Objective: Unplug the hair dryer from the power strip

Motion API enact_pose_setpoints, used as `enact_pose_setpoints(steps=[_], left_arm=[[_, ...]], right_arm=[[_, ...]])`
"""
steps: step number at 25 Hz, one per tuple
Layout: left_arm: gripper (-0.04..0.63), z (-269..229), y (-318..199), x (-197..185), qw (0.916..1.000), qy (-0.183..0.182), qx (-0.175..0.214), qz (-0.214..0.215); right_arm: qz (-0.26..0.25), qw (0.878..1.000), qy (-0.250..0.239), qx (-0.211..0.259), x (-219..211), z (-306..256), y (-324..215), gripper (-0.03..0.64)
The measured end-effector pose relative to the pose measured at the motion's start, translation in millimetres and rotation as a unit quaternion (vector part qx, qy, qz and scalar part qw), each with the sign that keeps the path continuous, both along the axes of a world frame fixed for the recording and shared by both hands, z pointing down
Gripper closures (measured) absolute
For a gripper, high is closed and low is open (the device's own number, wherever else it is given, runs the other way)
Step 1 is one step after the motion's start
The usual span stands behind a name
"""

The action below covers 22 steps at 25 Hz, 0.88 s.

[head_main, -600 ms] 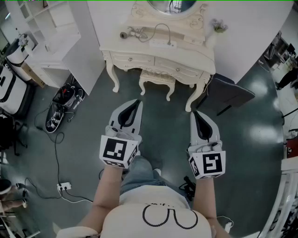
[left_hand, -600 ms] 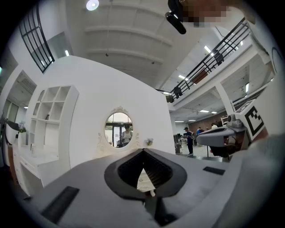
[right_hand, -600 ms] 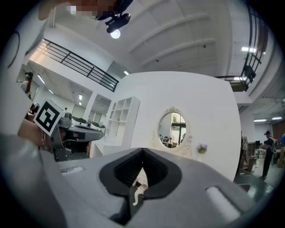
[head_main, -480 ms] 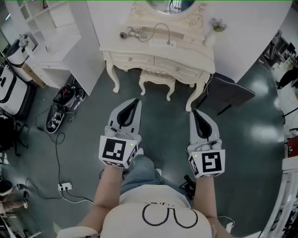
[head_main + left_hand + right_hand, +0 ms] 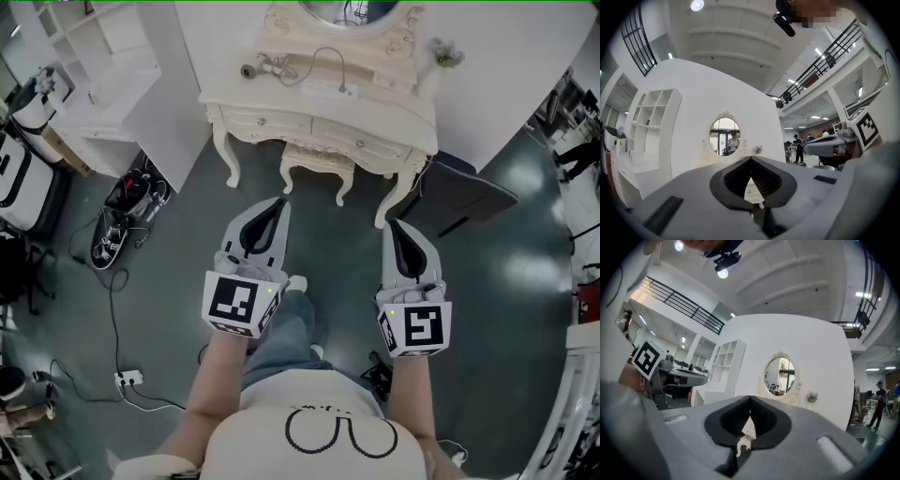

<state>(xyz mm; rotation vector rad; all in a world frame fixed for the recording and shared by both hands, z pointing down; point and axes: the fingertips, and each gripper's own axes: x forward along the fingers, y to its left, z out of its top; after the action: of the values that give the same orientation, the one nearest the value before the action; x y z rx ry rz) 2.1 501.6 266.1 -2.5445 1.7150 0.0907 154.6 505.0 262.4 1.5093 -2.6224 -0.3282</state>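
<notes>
Left hand-held gripper [image 5: 277,204] is up and held level, its jaws pressed together with nothing between them, the two dark pads meeting at the tip in the left gripper view. Right hand-held gripper [image 5: 393,226] matches it: jaws closed tight, empty, pointing the same way, and the two ride side by side but well apart in front of the person [image 5: 319,431]. Both are over the grey floor [image 5: 328,244], short of the furniture and touching nothing. Ahead of them stands a small cream stool [image 5: 317,159], tucked partly under the ornate cream table [image 5: 375,112] with curved legs. Up on that table, towards its left end, lies the hair dryer [image 5: 257,68], and its cord [image 5: 330,54] loops across the top to the white power strip [image 5: 324,90] lying near the middle; the plug itself is too small to make out from here. Behind them the oval mirror [image 5: 724,136] sits against the white wall, dead ahead of both grippers. Off to the left stands a white shelf unit [image 5: 89,56], and a second small power strip [image 5: 128,378] lies on the floor near the person's left side.
</notes>
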Motion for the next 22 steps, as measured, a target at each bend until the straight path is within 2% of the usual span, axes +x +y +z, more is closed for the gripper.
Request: enact_pose_setpoints(steps=[5,6,7,11,17,22], left_arm=[[0.597,9.9,-56.8,-11.3,0.9999,0.009,-0.004,0.014],[0.597,12.2,-72.7,-14.5,0.9998,0.01,-0.007,0.017],[0.597,14.7,-89.8,-17.9,0.9997,0.01,-0.01,0.018],[0.597,23.0,-161.4,-30.1,0.9994,0.011,-0.023,0.023],[0.597,30.4,-255.9,-47.3,0.9983,-0.002,-0.043,0.04],[0.597,37.6,-317.9,-65.9,0.9971,-0.008,-0.059,0.048]], right_arm=[[-0.012,1.0,-0.01,-0.016,-14.5,7.5,-56.0,0.618],[-0.018,1.0,-0.012,-0.023,-19.7,10.3,-71.6,0.605],[-0.025,0.999,-0.013,-0.031,-25.5,13.2,-88.1,0.545],[-0.048,0.997,-0.018,-0.052,-47.9,19.8,-157.3,0.508],[-0.02,0.996,-0.03,-0.085,-64.3,29.5,-256.9,0.5],[-0.003,0.994,-0.052,-0.1,-78.3,33.2,-316.1,0.488]])
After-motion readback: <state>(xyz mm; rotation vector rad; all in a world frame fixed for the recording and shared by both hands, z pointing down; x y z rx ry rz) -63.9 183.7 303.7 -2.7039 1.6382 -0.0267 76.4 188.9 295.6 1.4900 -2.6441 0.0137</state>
